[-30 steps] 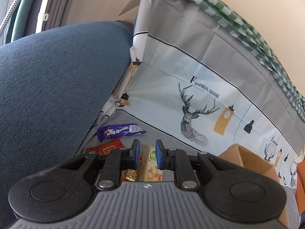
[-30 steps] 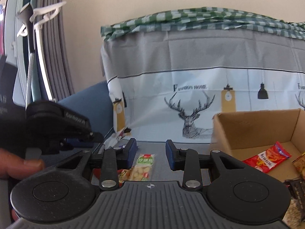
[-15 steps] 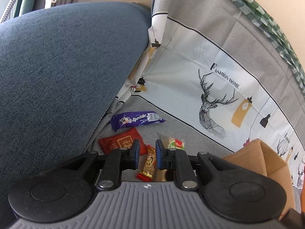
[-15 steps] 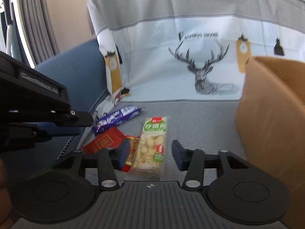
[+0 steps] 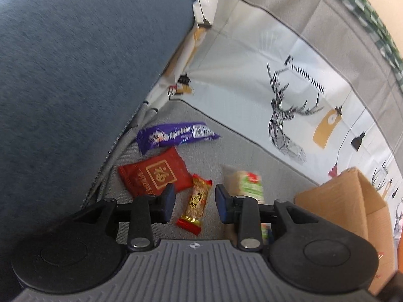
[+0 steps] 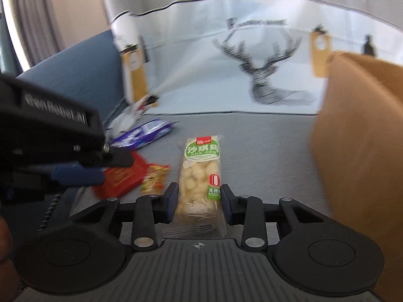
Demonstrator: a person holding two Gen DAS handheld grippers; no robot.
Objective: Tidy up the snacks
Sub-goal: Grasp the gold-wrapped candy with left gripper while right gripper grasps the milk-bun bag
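Observation:
Several snacks lie on the grey sofa seat. My left gripper (image 5: 194, 203) is open above a small red-and-gold peanut bar (image 5: 196, 208), which lies between its fingers. A red packet (image 5: 156, 173) and a purple chocolate bar (image 5: 173, 136) lie beyond it. My right gripper (image 6: 199, 202) is open, its fingers astride a clear pack of pale puffed snack with a green label (image 6: 201, 176); whether the pads touch it is unclear. The same pack (image 5: 248, 185) shows in the left wrist view. The left gripper's body (image 6: 50, 136) shows in the right wrist view.
A brown cardboard box (image 6: 360, 136) stands on the seat at the right; it also shows in the left wrist view (image 5: 352, 214). A deer-print cloth (image 6: 264, 75) covers the backrest. A blue sofa arm (image 5: 75, 75) rises at the left.
Both grippers have come down and forward toward the snacks. My left jaws have opened wider over the peanut bar. My right fingers now sit on both sides of the green-label pack.

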